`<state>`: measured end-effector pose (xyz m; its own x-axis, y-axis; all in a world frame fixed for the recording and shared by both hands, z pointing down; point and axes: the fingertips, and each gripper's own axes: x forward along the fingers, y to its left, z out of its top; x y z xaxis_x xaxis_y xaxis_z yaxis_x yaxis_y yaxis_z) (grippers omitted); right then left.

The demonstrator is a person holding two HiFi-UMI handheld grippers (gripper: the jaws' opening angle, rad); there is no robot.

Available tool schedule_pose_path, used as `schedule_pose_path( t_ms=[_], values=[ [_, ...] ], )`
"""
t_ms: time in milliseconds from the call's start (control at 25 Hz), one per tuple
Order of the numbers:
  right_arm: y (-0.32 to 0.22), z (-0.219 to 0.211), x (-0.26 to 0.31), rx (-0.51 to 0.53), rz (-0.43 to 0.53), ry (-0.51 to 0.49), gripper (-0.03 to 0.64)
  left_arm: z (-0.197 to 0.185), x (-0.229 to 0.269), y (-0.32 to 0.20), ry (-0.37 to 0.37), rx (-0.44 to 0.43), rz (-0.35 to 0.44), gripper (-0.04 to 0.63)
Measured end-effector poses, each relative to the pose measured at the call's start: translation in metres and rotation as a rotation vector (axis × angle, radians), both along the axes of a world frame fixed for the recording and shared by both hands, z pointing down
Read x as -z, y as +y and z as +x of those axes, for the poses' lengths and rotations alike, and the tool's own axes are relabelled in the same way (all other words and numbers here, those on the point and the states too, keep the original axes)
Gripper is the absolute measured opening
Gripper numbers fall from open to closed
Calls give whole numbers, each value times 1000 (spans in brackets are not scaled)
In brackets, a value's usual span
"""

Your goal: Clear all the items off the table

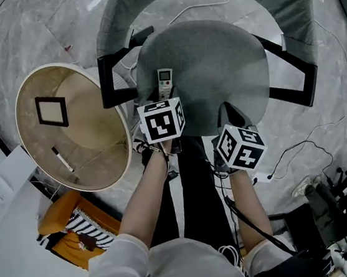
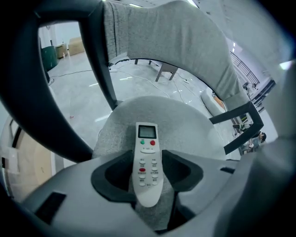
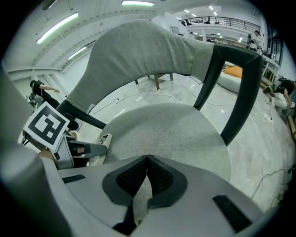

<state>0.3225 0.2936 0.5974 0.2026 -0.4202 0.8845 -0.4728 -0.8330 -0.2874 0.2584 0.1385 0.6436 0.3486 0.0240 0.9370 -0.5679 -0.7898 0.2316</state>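
So the left gripper [image 2: 148, 163] is pinching the remote [image 2: 146, 139] low over the near edge of the chair seat [image 1: 216, 79], probably to park it off the table [image 1: 97, 131]. Meanwhile the right gripper [image 3: 147, 159] has its jaws pressed together, empty, just to its right.

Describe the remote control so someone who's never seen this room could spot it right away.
Find the grey upholstered chair beside the round beige table. Over its seat, the left gripper holds the remote control: slim, white, with a small screen and green and red buttons, unlike the black frame and pen on the table.
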Motion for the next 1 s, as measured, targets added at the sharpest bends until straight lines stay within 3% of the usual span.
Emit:
schedule_pose_path(
  t_ms=[360,560,1000],
  values=[
    [-3,-15,-2,22,-10,0,24,-5,2,4,35,5,-54,244],
    [-13,-18,13,43,-12,27,25,-16,27,12,76,11,-30,244],
    [-74,-79,57,173,25,50,25,-105,93,-11,140,148,-22,214]
  ],
)
